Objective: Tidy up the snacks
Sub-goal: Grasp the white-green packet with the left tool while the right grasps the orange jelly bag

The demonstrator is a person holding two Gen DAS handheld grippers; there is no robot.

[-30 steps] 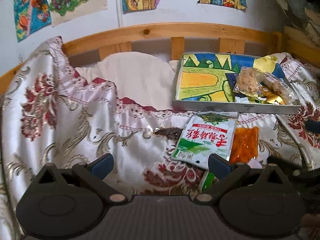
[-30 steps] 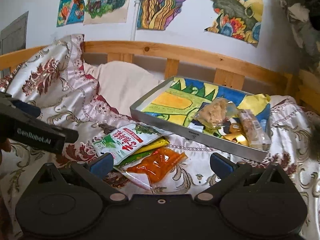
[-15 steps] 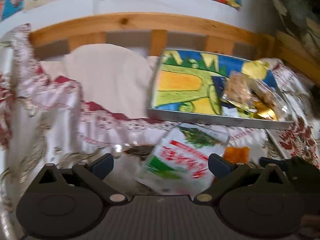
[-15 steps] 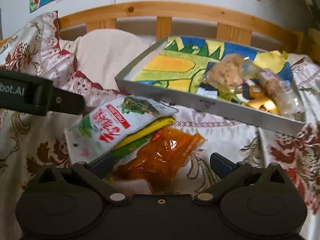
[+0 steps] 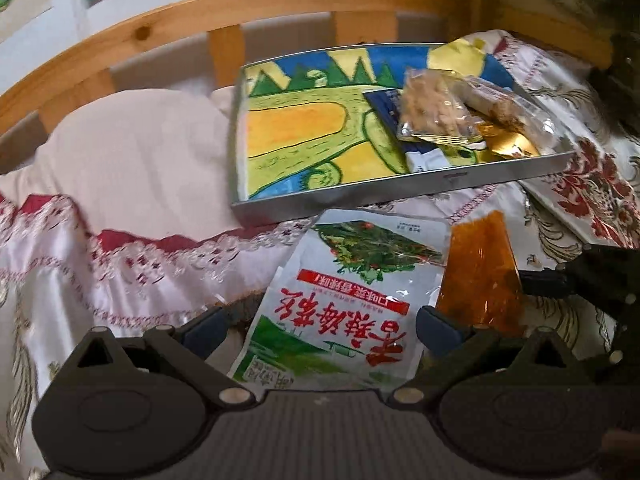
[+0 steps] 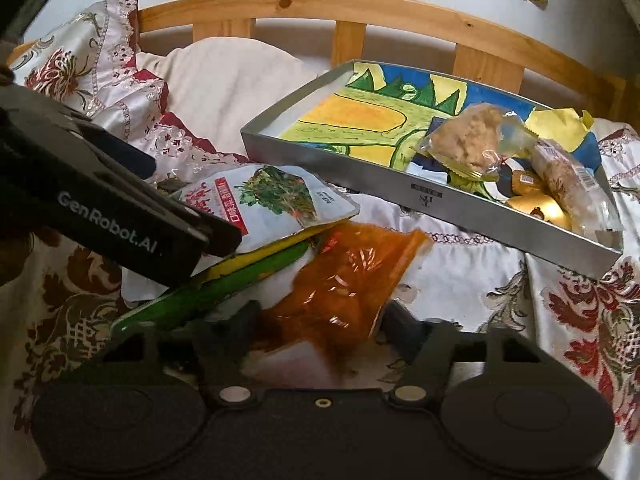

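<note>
Right tool [image 6: 316,320]: jaws just narrowed, orange pouch [image 6: 344,280] pinched between them. Left tool [image 5: 320,324]: spread wide, green-and-white packet [image 5: 344,304] straddled, not gripped.

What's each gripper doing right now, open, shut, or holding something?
Left gripper: open, its jaws astride the white-green snack packet, not gripping.
Right gripper: jaws just closing onto the orange snack packet.

- white snack pouch [image 5: 352,300], red characters, green leaf print
- translucent orange packet [image 6: 344,280]
- yellow and green packs [image 6: 240,276] beneath
- silver tray [image 6: 360,172], liner drawn in blue, green, yellow, orange
- cream bedspread [image 6: 580,312], dark red floral with gold scrolls
- black grippers [image 6: 316,320], dark blue pads
</note>
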